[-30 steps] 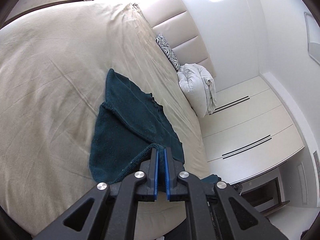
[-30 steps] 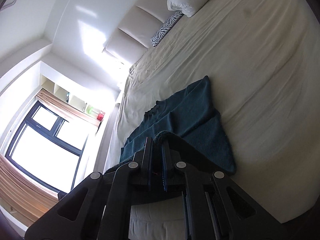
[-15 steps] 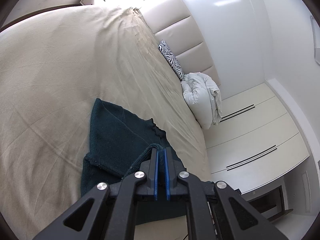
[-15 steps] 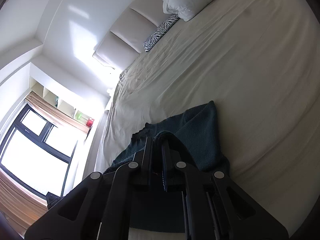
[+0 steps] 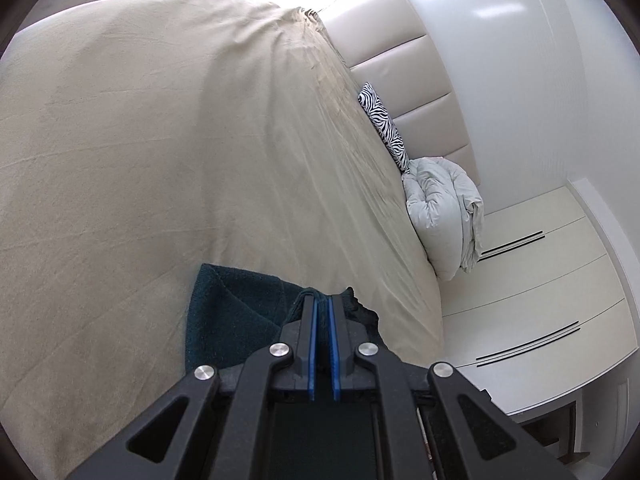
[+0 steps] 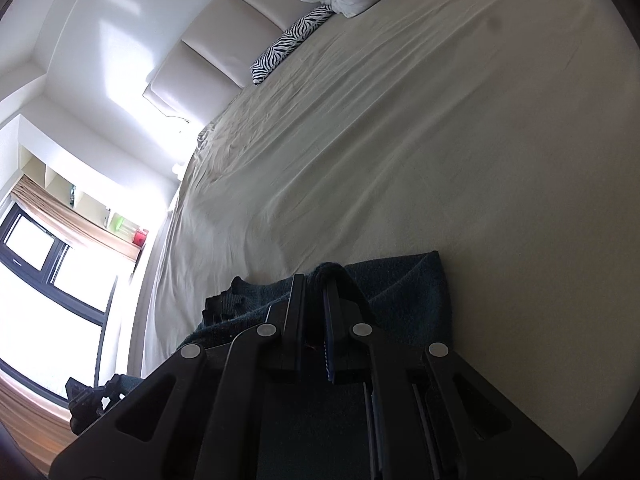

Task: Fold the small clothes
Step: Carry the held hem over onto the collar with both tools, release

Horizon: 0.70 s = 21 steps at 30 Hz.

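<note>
Left gripper (image 5: 322, 300) and right gripper (image 6: 316, 280) each clamp the dark teal cloth (image 5: 236, 312), bunched at their tips near the bed (image 5: 140, 140) edge. Beyond lies open sheet, pillows (image 5: 444, 216) far ahead. Both point downward.

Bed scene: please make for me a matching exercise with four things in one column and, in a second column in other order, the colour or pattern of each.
Things:
1. garment
2. bed sheet
3. small pillow
4. bundled duvet

Colours:
A. black and white stripes
B. dark teal
C. pale grey-white
D. beige

Pairs: 1-B, 2-D, 3-A, 4-C
</note>
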### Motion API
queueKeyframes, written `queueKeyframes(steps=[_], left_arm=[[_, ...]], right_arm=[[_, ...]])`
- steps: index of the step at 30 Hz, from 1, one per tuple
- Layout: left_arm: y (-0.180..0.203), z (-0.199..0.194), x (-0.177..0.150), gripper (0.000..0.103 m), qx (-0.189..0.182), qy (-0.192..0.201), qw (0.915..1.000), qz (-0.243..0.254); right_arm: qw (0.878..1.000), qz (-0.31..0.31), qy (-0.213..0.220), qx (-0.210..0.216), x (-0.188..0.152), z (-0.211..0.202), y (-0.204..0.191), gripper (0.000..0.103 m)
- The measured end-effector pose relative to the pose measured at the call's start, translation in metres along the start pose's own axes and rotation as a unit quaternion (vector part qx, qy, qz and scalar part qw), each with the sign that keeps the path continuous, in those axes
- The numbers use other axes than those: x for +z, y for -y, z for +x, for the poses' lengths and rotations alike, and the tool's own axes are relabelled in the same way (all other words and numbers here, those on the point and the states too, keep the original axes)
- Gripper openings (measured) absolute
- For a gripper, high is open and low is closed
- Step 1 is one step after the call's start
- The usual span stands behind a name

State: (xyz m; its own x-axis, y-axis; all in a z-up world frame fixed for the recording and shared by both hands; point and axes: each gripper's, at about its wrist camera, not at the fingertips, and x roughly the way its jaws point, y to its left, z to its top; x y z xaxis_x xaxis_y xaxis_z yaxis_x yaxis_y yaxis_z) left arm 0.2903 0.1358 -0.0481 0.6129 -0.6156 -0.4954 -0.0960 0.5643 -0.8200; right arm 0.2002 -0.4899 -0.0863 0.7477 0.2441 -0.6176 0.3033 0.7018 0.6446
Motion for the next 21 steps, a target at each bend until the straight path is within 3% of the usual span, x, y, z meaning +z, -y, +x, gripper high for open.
queueKeyframes(steps=[5,7,8,9,10,12,14,16,17,21], left_arm=[[-0.014,0.033,0.015,0.006,0.021,0.003,0.9998,0.000],[-0.016,0.040,0.016,0.013,0.030,0.001,0.9995,0.000],[-0.015,0.042,0.015,0.020,0.027,-0.005,0.9996,0.001],[-0.014,0.042,0.014,0.041,0.027,-0.006,0.9996,0.003],[-0.013,0.039,0.011,0.055,0.031,-0.001,0.9995,0.008],[-0.007,0.032,0.004,0.056,0.031,0.007,0.9992,0.024],[-0.002,0.024,-0.006,0.056,0.030,0.006,0.9989,0.036],[0.004,0.015,-0.019,0.056,0.041,0.006,0.9975,0.057],[0.006,0.010,-0.027,0.056,0.047,0.004,0.9967,0.067],[0.015,-0.007,-0.061,0.056,0.073,0.007,0.9906,0.115]], right_arm=[[0.999,0.023,-0.013,-0.025,0.017,0.045,0.013,0.007],[0.999,0.022,-0.024,-0.039,0.020,0.062,0.019,0.008],[0.998,0.018,-0.034,-0.053,0.020,0.072,0.021,0.008],[0.997,0.018,-0.045,-0.058,0.019,0.079,0.023,0.009],[0.997,0.022,-0.047,-0.055,0.018,0.082,0.026,0.011],[0.998,0.027,-0.032,-0.044,0.018,0.080,0.031,0.013],[0.998,0.030,-0.017,-0.050,0.015,0.074,0.033,0.022],[0.998,0.033,-0.007,-0.060,0.012,0.062,0.033,0.043],[0.998,0.034,0.001,-0.061,0.010,0.055,0.032,0.047],[0.997,0.010,0.024,-0.071,0.003,0.025,0.020,0.048]])
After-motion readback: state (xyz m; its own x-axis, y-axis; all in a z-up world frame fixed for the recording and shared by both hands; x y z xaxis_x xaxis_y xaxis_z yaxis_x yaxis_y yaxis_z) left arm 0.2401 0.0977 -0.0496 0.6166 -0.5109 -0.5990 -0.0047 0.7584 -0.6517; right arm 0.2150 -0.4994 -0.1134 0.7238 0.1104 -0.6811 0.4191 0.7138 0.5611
